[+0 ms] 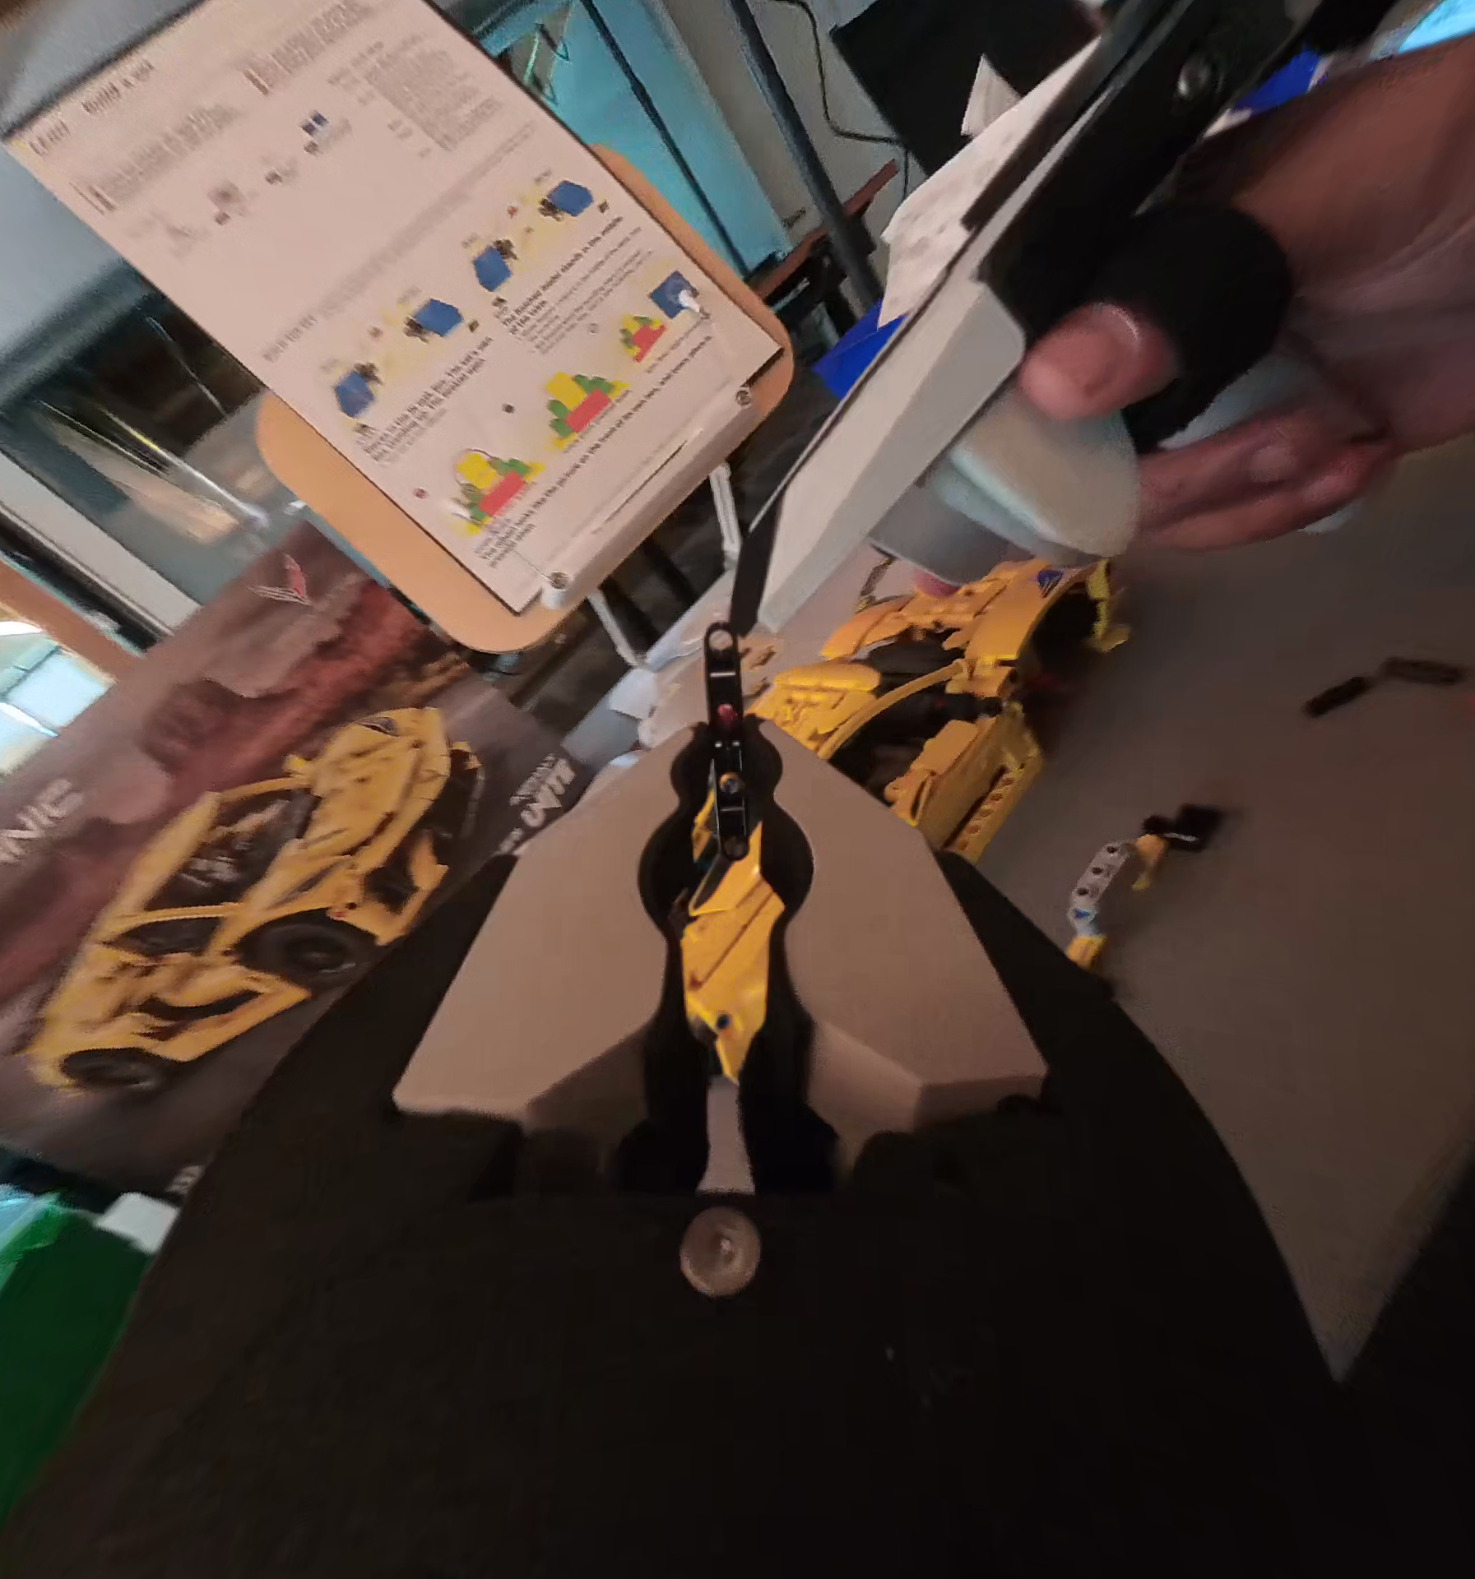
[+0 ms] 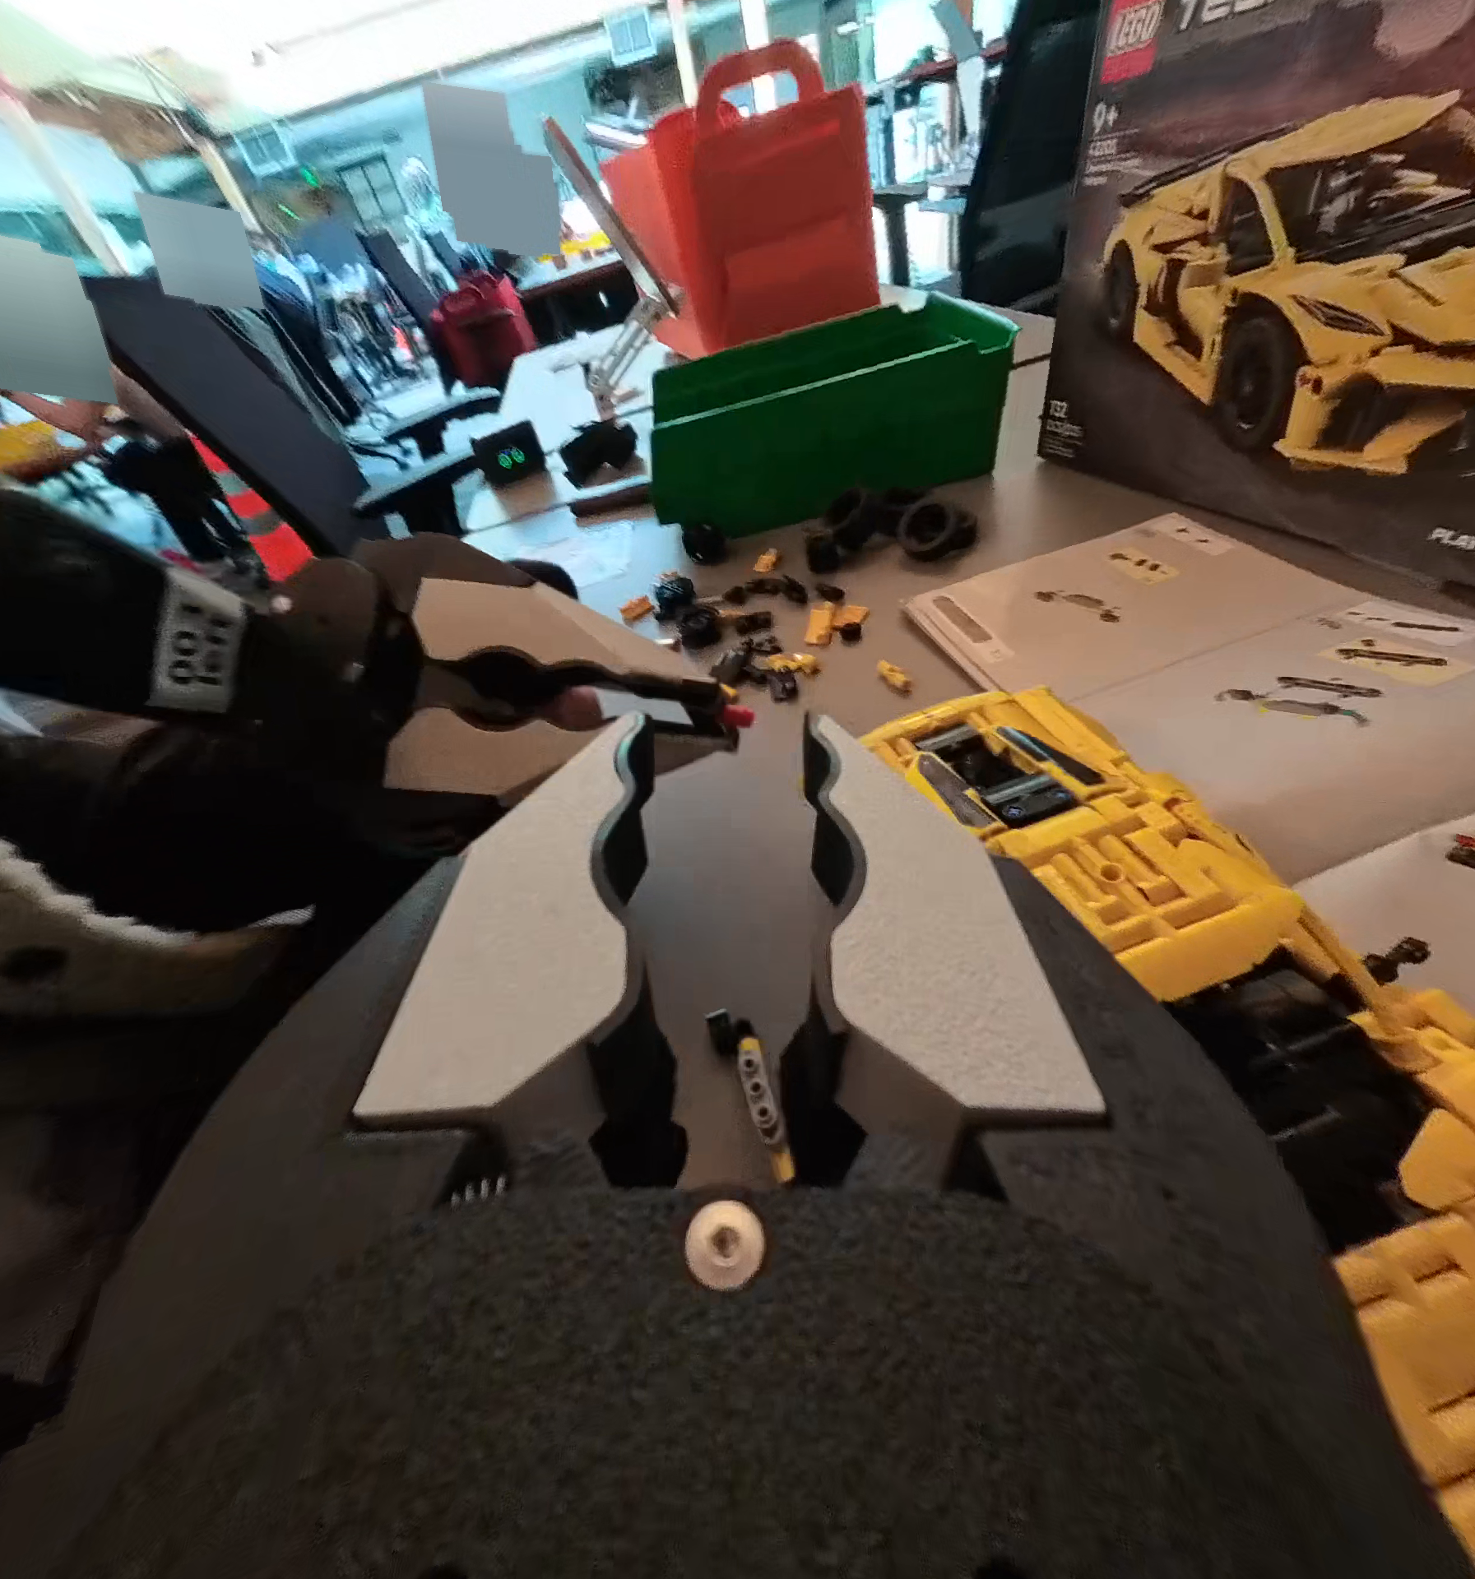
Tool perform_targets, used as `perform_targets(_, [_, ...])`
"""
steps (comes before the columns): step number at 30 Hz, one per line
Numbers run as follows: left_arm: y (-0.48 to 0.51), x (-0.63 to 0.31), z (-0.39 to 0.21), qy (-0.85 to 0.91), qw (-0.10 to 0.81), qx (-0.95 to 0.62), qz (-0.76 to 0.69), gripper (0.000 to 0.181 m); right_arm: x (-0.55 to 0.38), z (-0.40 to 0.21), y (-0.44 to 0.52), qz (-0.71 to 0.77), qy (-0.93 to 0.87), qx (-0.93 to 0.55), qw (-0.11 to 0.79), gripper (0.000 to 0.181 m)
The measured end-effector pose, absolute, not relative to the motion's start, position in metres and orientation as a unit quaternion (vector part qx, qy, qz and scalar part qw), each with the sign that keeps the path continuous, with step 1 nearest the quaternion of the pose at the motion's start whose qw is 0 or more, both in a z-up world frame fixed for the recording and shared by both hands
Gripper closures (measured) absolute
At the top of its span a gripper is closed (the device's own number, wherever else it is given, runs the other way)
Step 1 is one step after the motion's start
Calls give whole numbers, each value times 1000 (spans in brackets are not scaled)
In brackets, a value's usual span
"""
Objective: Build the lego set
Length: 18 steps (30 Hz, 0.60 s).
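Yellow car body (image 2: 1144, 897) lies just right of my right gripper (image 2: 727, 735), jaws apart, empty. Left gripper (image 1: 727, 752) clamps a yellow-and-black sub-assembly (image 1: 729, 923). I judge aligning its pins squarely before pressing matters most.

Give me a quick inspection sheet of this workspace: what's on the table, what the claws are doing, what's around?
Surface: grey table, partly covered by open instruction sheets.
Job's things: part-built yellow car; loose parts; tyres; small grey beam piece on the table.
Clutter: green bin; red bag; set box.
Claws: left claw shut on a yellow-and-black piece; right claw open, empty.
Cables: dark ones hang in the background.
Surroundings: a clipboard with a printed sheet; busy room with people beyond.
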<state>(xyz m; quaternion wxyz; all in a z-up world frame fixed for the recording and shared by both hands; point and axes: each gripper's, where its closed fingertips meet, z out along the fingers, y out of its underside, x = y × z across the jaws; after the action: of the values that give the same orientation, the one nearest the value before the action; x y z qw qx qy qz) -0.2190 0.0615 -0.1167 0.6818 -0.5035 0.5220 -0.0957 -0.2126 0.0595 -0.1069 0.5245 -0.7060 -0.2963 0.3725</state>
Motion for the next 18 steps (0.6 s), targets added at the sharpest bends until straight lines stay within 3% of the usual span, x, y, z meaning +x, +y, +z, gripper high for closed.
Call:
perform_targets(4, [56, -215, -118, 543, 693, -472, -40, 174, -224, -115, 55, 375, -309, -710, 509, 146])
perform_targets(8, [55, -213, -121, 553, 693, -462, -19, 174, -226, -119, 56, 349, -324, -712, 517, 158])
perform_targets(18, [53, -210, -124, 562, 689, -458, -5, 174, -223, -123, 58, 316, -341, -718, 519, 168])
